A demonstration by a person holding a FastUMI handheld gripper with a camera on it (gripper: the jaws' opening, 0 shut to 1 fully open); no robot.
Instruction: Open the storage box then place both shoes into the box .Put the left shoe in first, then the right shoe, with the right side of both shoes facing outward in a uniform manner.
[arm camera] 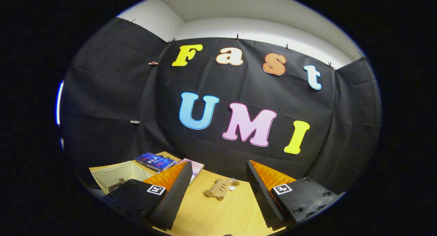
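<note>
A small tan shoe (220,189) lies on the wooden table (211,215), between my two fingers and a little beyond their tips. My gripper (218,166) is open, raised above the table, with nothing between the fingers. To the left of the left finger stands a beige storage box (112,173) with its top open. Inside it, close to the finger, a brownish thing (117,185) shows in part; I cannot tell whether it is the other shoe.
A dark blue book (155,161) and a pink book (196,167) lie at the back of the table behind the box. The booth's black cloth wall rises right behind the table. Bare tabletop stretches around the shoe.
</note>
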